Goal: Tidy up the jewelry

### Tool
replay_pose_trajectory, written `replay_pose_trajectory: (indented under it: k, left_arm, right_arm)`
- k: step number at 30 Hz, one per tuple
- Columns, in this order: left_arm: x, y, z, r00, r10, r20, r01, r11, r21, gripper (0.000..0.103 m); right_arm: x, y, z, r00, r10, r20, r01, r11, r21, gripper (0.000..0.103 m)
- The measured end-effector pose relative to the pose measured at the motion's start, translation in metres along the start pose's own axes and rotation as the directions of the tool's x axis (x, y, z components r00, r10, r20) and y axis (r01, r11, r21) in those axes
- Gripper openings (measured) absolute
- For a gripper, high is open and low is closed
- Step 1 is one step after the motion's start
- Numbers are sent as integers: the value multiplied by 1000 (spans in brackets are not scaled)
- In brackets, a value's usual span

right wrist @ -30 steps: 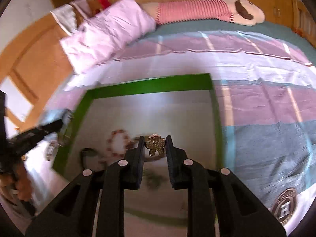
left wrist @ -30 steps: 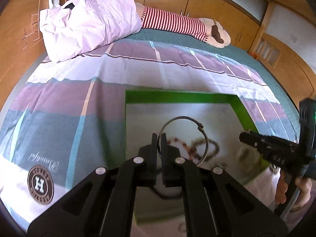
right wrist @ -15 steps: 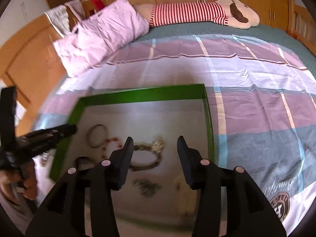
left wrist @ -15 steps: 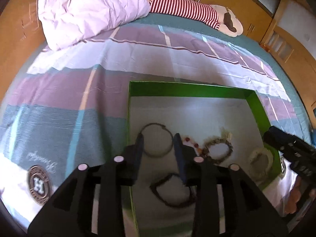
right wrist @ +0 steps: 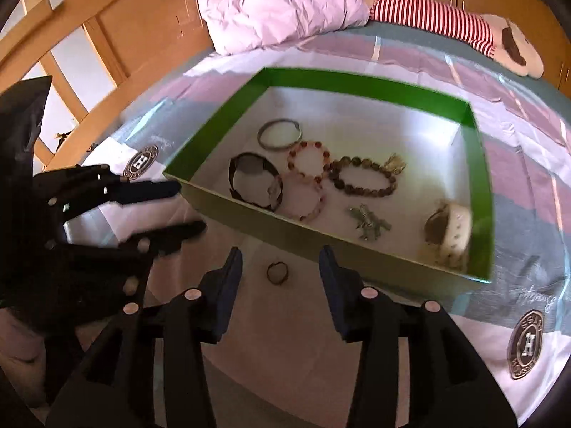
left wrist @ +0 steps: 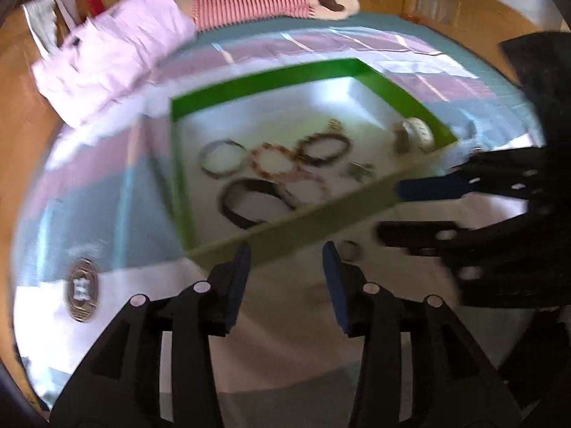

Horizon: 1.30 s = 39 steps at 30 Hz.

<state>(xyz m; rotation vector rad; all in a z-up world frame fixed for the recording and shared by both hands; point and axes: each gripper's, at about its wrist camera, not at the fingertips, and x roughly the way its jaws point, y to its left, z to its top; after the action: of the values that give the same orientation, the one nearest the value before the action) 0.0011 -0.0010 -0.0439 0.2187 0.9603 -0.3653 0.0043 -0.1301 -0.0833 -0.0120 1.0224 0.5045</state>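
A green box (right wrist: 360,79) (left wrist: 266,79) lies on the bed and holds several pieces: a silver bangle (right wrist: 279,133) (left wrist: 222,157), a black bangle (right wrist: 255,182), a red bead bracelet (right wrist: 308,159), a brown bead bracelet (right wrist: 364,181), a metal charm (right wrist: 369,221) and a cream bracelet (right wrist: 451,230). A small ring (right wrist: 277,273) (left wrist: 349,250) lies on the sheet in front of the box. My right gripper (right wrist: 281,273) is open and empty, straddling the ring from above. My left gripper (left wrist: 286,273) is open and empty, just in front of the box.
A pink pillow (right wrist: 285,3) and a striped plush toy (right wrist: 449,25) lie at the head of the bed. A wooden headboard (right wrist: 117,28) stands to the left. Round logo prints (right wrist: 527,344) mark the sheet.
My left gripper let go of the silver bangle into the box and my right let go of the charm bracelet. Both opened and pulled back to the near side of the box.
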Motion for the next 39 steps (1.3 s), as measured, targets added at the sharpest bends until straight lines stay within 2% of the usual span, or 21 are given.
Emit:
replay_pose_trajectory:
  k: [1, 3, 5, 8, 12, 15, 16, 19, 21, 23, 25, 26, 28, 29, 39]
  left_arm:
    - [-1, 0, 0, 1000, 7, 1, -7, 1000, 6, 42]
    - [-1, 4, 0, 1000, -25, -12, 25, 1000, 0, 42]
    - [4, 4, -2, 996, -63, -60, 62, 998, -12, 42]
    - [16, -1, -9, 989, -69, -133, 72, 997, 19, 43]
    - [28, -8, -15, 980, -55, -189, 64, 997, 42, 52]
    - [32, -6, -16, 977, -56, -205, 64, 997, 31, 54]
    - [33, -6, -17, 976, -58, -209, 65, 997, 28, 54]
    - [37, -7, -18, 974, -70, -217, 78, 997, 29, 55]
    - [39, -11, -19, 971, -89, -222, 99, 994, 37, 55]
    - [40, -15, -20, 969, -105, -224, 118, 992, 50, 56]
    - [42, -18, -19, 968, -118, -222, 133, 990, 52, 55]
    - [44, -20, -19, 969, -118, -216, 132, 990, 49, 54]
    - [50, -21, -19, 972, -88, -219, 99, 994, 41, 28]
    - [53, -22, -19, 970, -81, -227, 91, 995, 37, 26]
    - [58, -26, -21, 971, -59, -231, 69, 997, 33, 26]
  right_arm:
    - [3, -1, -1, 1000, -5, -14, 5, 1000, -3, 38]
    - [8, -1, -4, 999, -15, -29, 15, 1000, -18, 35]
    - [18, -1, -5, 999, -18, -47, 17, 1000, -19, 34]
    - [41, 5, -10, 997, -35, -76, 32, 999, -43, 33]
    - [62, 15, -14, 993, -78, -89, 70, 993, -93, 34]
    - [60, 19, -13, 987, -126, -102, 112, 986, -127, 20]
    - [57, 17, -13, 983, -139, -120, 123, 984, -132, 19]
    - [47, 10, -19, 959, -238, -155, 213, 963, -164, 19]
    - [40, 3, -23, 951, -251, -179, 227, 963, -149, 19]
    - [29, -5, -21, 959, -223, -173, 206, 973, -107, 21]
    - [16, -11, -15, 970, -194, -145, 188, 981, -57, 35]
    - [14, -12, -14, 973, -186, -139, 181, 982, -46, 35]
    - [12, -14, -13, 974, -181, -140, 178, 983, -31, 35]
    - [14, -15, -13, 972, -184, -146, 182, 983, -27, 35]
    - [33, -9, -22, 958, -223, -177, 217, 975, -56, 35]
